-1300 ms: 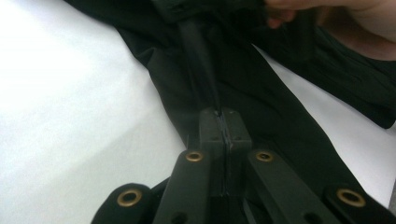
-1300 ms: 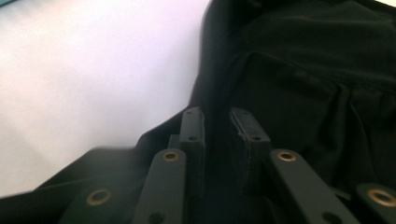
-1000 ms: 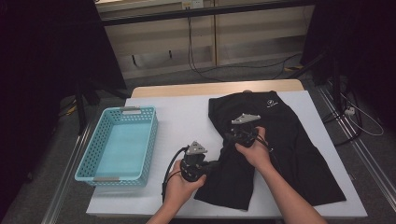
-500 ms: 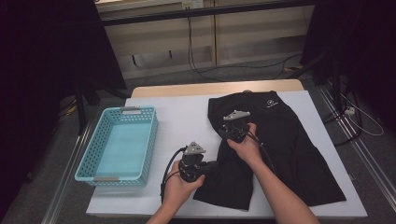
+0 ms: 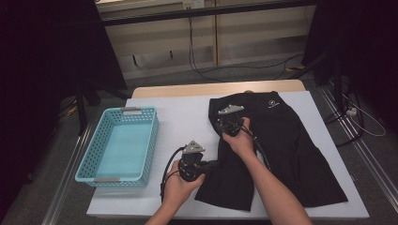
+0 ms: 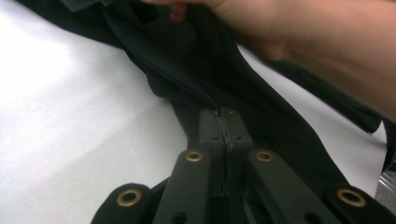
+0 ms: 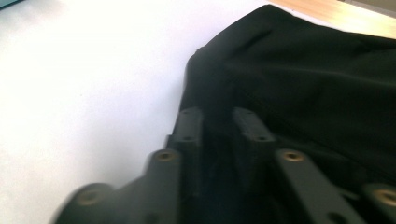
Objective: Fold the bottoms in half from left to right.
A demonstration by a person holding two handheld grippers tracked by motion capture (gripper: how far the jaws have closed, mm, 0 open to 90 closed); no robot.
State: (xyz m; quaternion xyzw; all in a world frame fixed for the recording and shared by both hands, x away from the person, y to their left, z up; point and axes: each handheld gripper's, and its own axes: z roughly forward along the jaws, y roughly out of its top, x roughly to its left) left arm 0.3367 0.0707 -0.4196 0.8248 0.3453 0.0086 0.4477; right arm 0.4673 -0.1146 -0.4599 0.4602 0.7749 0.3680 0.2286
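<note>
A black garment point(image 5: 281, 140) with a small white logo lies spread on the white table top point(image 5: 183, 122). My left gripper point(image 5: 213, 165) sits at the garment's lower left edge, shut on a fold of the cloth point(image 6: 187, 60); in the left gripper view the pads point(image 6: 225, 119) meet on the fabric. My right gripper point(image 5: 224, 121) rests at the garment's upper left edge. Its jaws point(image 7: 218, 116) have just been closing, but a gap still shows, with black cloth point(image 7: 303, 79) lying between them. The other hand's forearm crosses the top of the left gripper view.
A light blue plastic basket point(image 5: 150, 140) stands empty on the left of the table. White table surface lies between basket and garment. A wooden strip point(image 5: 211, 88) runs along the far edge, with cables on the floor behind.
My right gripper has moved left and a little away from the person, to the garment's upper left edge. The left gripper has stayed where it was, still holding the cloth.
</note>
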